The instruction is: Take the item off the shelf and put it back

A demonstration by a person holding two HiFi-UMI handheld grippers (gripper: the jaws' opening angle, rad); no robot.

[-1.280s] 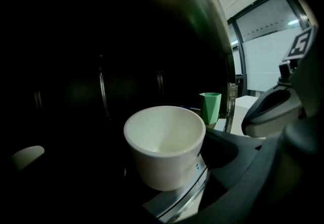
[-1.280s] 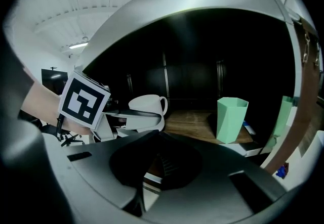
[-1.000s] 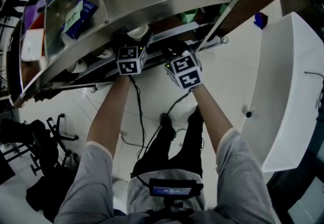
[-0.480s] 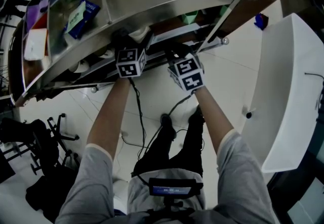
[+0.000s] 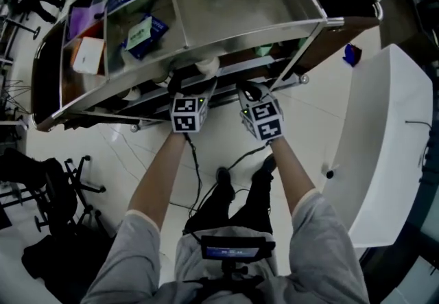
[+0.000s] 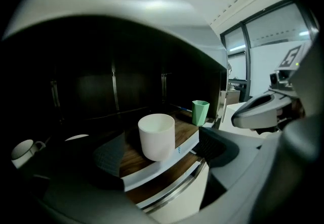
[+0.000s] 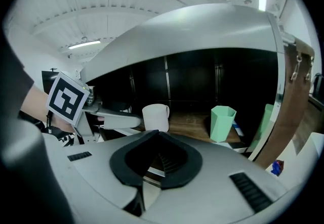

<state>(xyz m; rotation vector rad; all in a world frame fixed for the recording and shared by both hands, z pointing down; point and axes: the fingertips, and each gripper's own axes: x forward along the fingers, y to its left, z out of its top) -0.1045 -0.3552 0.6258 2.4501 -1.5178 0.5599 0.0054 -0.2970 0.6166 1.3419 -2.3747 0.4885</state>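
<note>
The white cup (image 6: 157, 136) stands upright at the centre of the left gripper view, on the shelf (image 6: 130, 161). It sits between the wide-apart jaws of the left tool (image 6: 161, 144), with neither pad pressing it. A green cup (image 6: 200, 112) stands behind it, to the right. The right tool (image 7: 157, 160) has its jaws together and holds nothing.

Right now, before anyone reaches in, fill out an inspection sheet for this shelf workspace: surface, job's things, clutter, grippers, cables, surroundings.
Surface: wooden shelf board beneath a steel top shelf.
Job's things: white cup upright near the board's front edge.
Clutter: green cup further along; white mug in the dark left; boxes on top.
Grippers: left gripper jaws open either side of the white cup, not touching; right gripper jaws together, empty.
Cables: black cables hang from the grippers.
Surroundings: white counter right; black equipment left.
</note>
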